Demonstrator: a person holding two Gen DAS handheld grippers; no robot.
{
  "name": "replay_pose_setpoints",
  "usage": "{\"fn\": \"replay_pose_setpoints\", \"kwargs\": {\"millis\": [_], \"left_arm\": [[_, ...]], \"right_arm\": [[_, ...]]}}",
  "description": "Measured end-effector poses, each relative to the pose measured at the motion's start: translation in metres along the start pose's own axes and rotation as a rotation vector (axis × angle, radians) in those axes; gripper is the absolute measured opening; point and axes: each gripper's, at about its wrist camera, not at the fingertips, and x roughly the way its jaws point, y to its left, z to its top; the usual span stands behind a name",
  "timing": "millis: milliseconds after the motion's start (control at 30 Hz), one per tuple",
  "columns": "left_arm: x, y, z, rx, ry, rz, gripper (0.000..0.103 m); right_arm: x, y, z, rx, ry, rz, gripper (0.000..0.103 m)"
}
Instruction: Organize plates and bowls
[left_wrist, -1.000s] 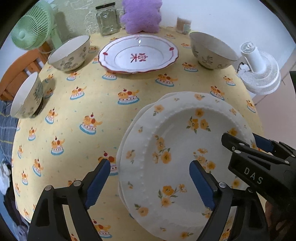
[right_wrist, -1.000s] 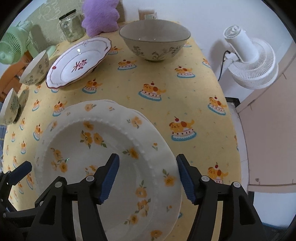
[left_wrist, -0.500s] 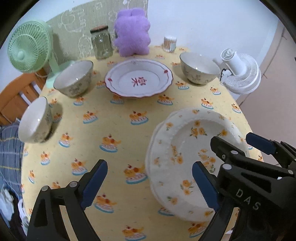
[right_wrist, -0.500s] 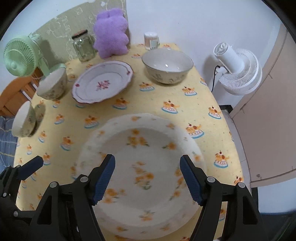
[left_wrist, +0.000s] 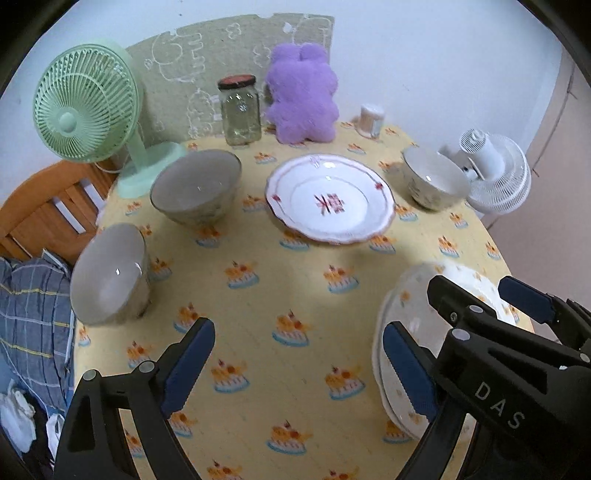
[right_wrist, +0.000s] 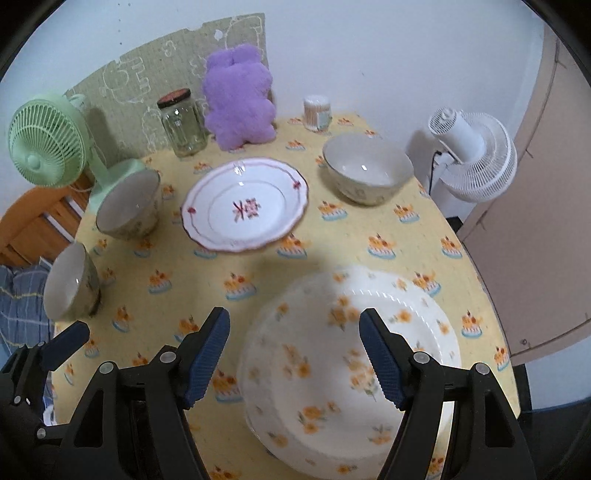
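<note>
A stack of white plates with orange flowers (right_wrist: 325, 369) lies at the table's near right, partly behind the right gripper (left_wrist: 480, 291) in the left wrist view. A white plate with red trim (left_wrist: 328, 199) (right_wrist: 245, 205) sits at the back middle. Three bowls stand apart: back left (left_wrist: 195, 192), near left (left_wrist: 109, 273), back right (left_wrist: 432, 181). My left gripper (left_wrist: 298, 326) hangs open over bare tablecloth, left of the stack. My right gripper (right_wrist: 294, 314) is open above the stack's left rim, touching nothing.
At the back stand a green fan (left_wrist: 85, 103), a glass jar (left_wrist: 240, 110), a purple plush toy (left_wrist: 301, 96) and a small swab tub (left_wrist: 371, 120). A white fan (left_wrist: 495, 173) sits off the right edge. A wooden chair with blue plaid cloth (left_wrist: 33, 317) is at left.
Both grippers have risen and drawn back from the flowered plates, which stay on the table. More of the table shows now. The right jaws have widened slightly.
</note>
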Motion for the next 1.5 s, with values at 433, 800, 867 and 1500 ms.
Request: {"fn": "replay_pose_setpoints", "kwargs": {"millis": [433,800,867,1500], "left_arm": [[0.068,0.007,0.066,-0.123,-0.003,0.093,0.088],[0.137,0.008,0.088,-0.216,0.058,0.141,0.071],[0.148,0.006,0.089,-0.219,0.066,0.142,0.070],[0.170,0.001,0.096,-0.162,0.096,0.148,0.056]], "right_arm": [[0.064,0.005,0.077,-0.049,-0.008,0.042,0.076],[0.147,-0.001,0.109,-0.065,0.066,0.075,0.076],[0.158,-0.001,0.111,-0.060,0.075,0.079,0.076],[0.188,-0.001,0.112,-0.033,0.137,0.074,0.055]]}}
